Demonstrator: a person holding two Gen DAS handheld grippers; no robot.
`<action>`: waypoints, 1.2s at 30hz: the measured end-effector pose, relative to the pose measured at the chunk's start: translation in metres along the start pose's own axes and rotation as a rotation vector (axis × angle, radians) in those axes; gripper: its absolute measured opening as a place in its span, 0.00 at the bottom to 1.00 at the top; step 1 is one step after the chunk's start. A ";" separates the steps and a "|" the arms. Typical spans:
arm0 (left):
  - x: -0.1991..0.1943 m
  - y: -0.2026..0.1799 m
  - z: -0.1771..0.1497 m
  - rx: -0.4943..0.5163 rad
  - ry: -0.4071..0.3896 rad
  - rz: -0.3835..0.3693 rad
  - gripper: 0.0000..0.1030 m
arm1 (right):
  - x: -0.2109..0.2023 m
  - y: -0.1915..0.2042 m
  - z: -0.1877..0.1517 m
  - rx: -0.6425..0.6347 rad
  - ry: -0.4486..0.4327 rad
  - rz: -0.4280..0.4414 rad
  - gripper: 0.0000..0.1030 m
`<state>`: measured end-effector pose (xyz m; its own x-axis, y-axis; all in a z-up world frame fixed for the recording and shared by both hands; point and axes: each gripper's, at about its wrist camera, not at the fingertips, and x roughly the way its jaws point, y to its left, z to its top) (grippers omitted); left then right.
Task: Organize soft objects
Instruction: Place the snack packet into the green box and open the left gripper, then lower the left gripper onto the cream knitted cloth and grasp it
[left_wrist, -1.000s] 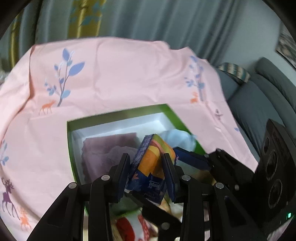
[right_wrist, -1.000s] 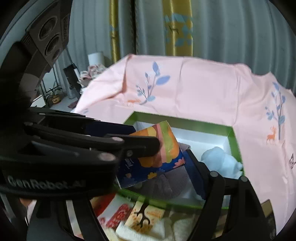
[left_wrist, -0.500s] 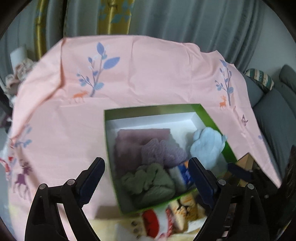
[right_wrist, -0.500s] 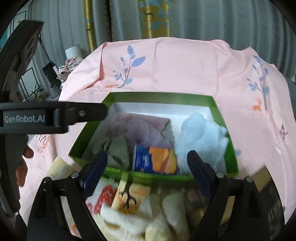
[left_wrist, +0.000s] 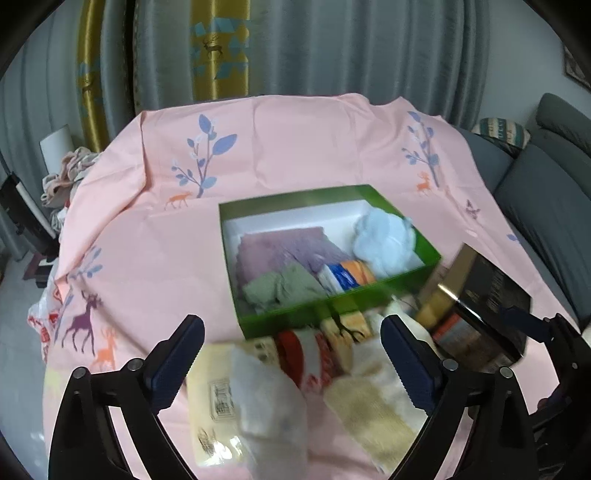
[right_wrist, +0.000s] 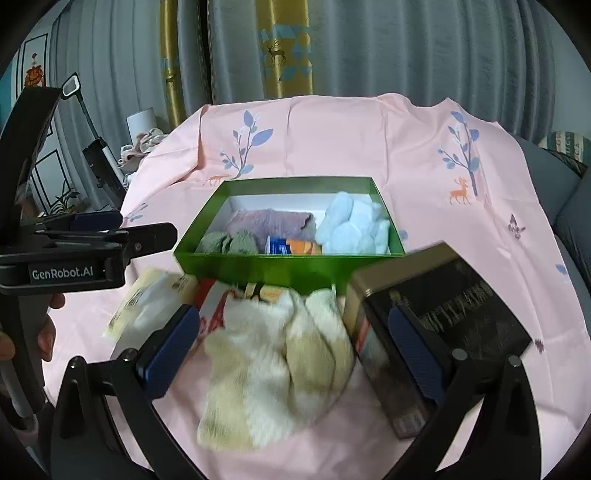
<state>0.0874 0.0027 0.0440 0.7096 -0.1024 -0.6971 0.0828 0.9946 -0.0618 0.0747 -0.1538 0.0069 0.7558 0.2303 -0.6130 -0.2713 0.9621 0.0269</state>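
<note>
A green box (left_wrist: 343, 301) (right_wrist: 258, 264) sits on the pink cloth. It holds a purple towel (left_wrist: 284, 249), green cloth (left_wrist: 280, 288), a pale blue soft toy (left_wrist: 384, 236) (right_wrist: 351, 227) and the blue-orange tissue pack (left_wrist: 347, 275) (right_wrist: 293, 246). In front of the box lie a cream knit cloth (right_wrist: 273, 358) (left_wrist: 373, 398), a packaged white item (left_wrist: 240, 398) and a red-white item (left_wrist: 306, 350). My left gripper (left_wrist: 291, 363) is open and empty above these. My right gripper (right_wrist: 291, 349) is open and empty over the cream cloth.
A dark box with a gold rim (right_wrist: 439, 325) (left_wrist: 480, 295) lies to the right of the green box. A grey sofa (left_wrist: 546, 184) stands at the right. Curtains (right_wrist: 369, 48) hang behind. The left gripper body (right_wrist: 77, 258) shows at left.
The left gripper let go of the tissue pack, which now lies in the green box. Both grippers have pulled back and up, jaws wide open.
</note>
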 end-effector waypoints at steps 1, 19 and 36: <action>-0.004 -0.003 -0.005 0.002 0.000 -0.003 0.94 | -0.004 0.000 -0.004 0.002 0.002 -0.004 0.99; -0.006 -0.030 -0.072 -0.006 0.106 -0.061 0.94 | -0.025 -0.015 -0.070 0.118 0.101 -0.006 0.99; 0.015 -0.029 -0.092 -0.035 0.199 -0.131 0.94 | -0.016 -0.018 -0.080 0.123 0.115 -0.031 0.99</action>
<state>0.0310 -0.0262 -0.0308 0.5424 -0.2295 -0.8081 0.1387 0.9732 -0.1833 0.0200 -0.1863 -0.0468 0.6877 0.1883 -0.7011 -0.1682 0.9808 0.0984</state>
